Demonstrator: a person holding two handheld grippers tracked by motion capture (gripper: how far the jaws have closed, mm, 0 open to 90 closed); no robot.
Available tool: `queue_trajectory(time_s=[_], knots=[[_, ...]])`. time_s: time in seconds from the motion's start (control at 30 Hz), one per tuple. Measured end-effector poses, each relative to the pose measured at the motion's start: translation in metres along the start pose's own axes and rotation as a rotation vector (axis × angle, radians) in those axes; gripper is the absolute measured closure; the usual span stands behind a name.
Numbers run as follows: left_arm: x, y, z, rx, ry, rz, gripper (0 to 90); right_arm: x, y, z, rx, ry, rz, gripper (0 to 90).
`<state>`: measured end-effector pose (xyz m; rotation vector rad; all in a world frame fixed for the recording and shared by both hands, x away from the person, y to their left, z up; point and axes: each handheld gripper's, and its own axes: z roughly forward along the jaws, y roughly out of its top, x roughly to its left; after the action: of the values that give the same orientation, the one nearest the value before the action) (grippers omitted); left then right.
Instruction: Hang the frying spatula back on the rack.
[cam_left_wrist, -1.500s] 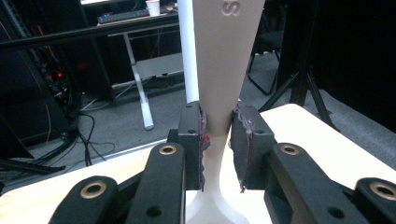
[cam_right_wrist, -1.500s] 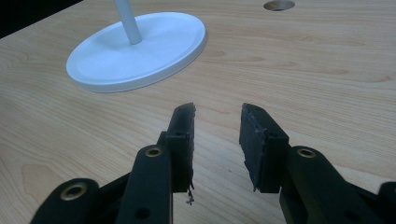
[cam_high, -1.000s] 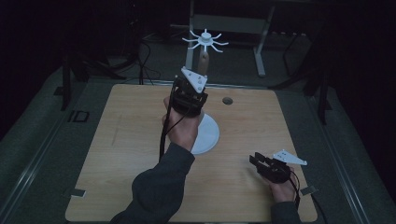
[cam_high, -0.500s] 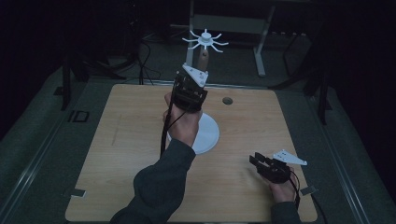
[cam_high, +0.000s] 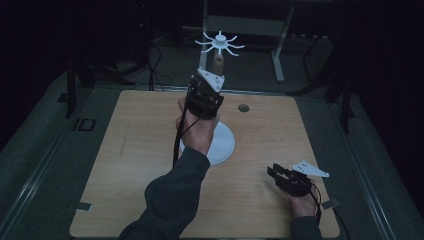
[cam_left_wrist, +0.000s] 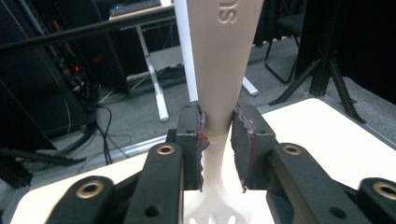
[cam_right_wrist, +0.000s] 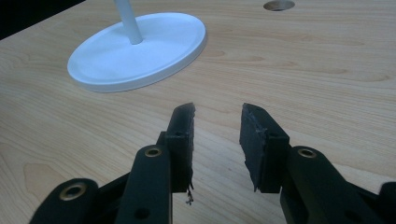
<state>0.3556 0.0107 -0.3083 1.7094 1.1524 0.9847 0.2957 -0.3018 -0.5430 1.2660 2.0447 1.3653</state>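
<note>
A person is sitting at a wooden table (cam_high: 130, 150) in a dark room, holding a two-jaw gripper in each hand. In the high view, the left gripper (cam_high: 216, 70) is raised above the table centre, pointing toward 12 o'clock, with its grey plate on top and its cable hanging down along the forearm. Its jaws are clamping a beige fork (cam_high: 218, 62) by the neck. In the left gripper view, the fork (cam_left_wrist: 223, 60) is standing upright between the jaws: the wide handle, with raised letters on it, is rising out the top of the frame, and the tines are pointing down at 6 o'clock between the gripper arms. Just above the fork's handle in the high view, a white stand (cam_high: 219, 42) is spreading thin spokes from a small hub, like a wheel without a rim. Its white pole (cam_left_wrist: 183, 51) is running just behind the fork in the left gripper view, and its round base (cam_high: 226, 145) is sitting on the table at the centre, partly hidden by the left hand. The right gripper (cam_high: 272, 172) is resting low near the table's 4 o'clock corner, pointing toward 10 o'clock. In the right gripper view, the right gripper (cam_right_wrist: 217, 116) is holding its jaws apart over bare wood with nothing between them, and the base (cam_right_wrist: 140, 51) is lying ahead at 11 o'clock. A small round hole (cam_high: 243, 107) is sitting in the tabletop at 1 o'clock from the base.
</note>
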Motion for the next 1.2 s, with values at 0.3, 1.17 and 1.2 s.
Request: queue_trajectory(time_s=[0.3, 1.17, 1.2], knots=[[0.001, -0.007, 0.000, -0.038, -0.041, 0.006, 54.8, 0.001, 0.000, 0.000, 0.003, 0.003, -0.004, 64.7], [0.014, -0.028, -0.024, -0.079, -0.173, -0.001, 41.3, 0.001, -0.001, 0.001, 0.006, 0.001, -0.005, 64.4], [0.015, -0.029, -0.025, -0.080, -0.181, -0.001, 41.3, 0.001, -0.001, 0.001, 0.006, 0.002, -0.005, 64.3]])
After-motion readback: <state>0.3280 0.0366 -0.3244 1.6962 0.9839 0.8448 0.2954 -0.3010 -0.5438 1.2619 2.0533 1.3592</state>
